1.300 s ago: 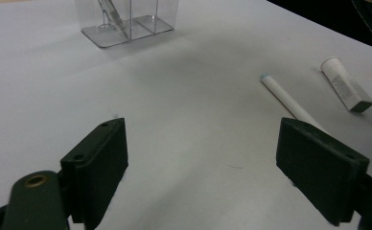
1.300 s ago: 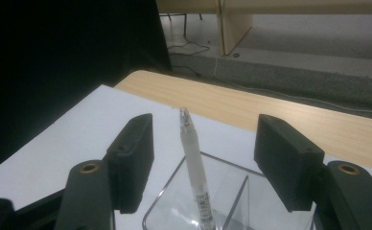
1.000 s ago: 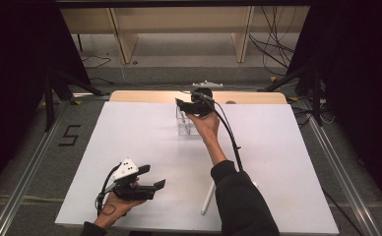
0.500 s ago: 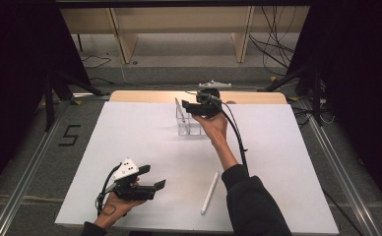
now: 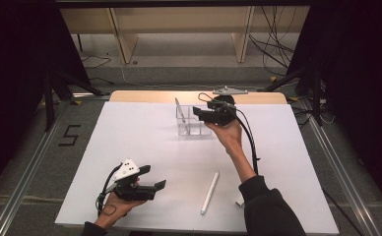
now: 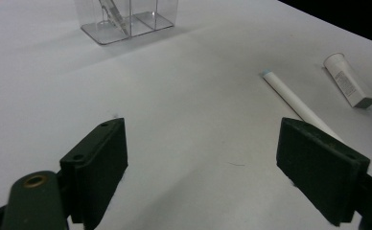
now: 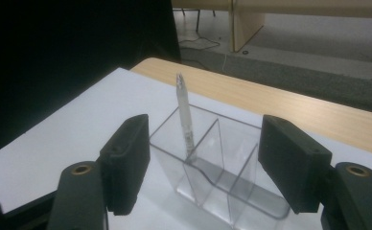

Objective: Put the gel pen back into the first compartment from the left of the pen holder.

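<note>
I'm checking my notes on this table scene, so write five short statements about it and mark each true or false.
1. The clear organizer has a pen standing in one of its compartments. True.
2. The right gripper is shut on the pen. False: its jaws stand open, with the organizer seen between them, and the pen stands free.
3. A white marker lies flat on the white table. True.
4. The small white tube sits inside the organizer. False: it lies on the table beside the marker.
5. The left gripper holds the marker. False: its jaws are open and hold nothing.
</note>
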The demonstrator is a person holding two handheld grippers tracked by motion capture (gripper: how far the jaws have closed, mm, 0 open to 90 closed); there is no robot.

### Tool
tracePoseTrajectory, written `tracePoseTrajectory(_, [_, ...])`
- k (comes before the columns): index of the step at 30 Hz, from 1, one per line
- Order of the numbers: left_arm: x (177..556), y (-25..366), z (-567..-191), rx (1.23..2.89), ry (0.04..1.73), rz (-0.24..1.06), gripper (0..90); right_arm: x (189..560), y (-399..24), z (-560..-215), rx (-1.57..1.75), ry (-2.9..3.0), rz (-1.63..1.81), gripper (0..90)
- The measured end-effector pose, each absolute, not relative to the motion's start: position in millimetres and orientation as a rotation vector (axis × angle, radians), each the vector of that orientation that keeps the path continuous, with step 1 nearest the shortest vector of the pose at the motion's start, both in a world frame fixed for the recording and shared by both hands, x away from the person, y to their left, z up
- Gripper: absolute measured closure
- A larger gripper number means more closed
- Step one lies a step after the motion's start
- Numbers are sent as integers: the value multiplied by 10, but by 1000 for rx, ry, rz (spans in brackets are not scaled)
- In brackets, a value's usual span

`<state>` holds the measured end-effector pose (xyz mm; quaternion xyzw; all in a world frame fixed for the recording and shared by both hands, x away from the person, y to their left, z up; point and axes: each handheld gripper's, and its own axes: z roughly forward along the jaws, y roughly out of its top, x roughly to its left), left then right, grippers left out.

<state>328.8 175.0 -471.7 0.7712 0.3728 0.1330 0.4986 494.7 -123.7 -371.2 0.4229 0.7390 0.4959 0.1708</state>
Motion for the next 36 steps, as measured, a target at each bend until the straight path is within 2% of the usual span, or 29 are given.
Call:
tracePoseTrajectory(20, [3290, 1743, -4728, 1863, 909, 325, 175, 4524, -1682, -3731, 1196, 2077, 1418, 329])
tracePoseTrajectory(36, [3292, 1685, -4735, 1882, 908, 312, 175, 4113, -1855, -3854, 1141, 2090, 1373, 303])
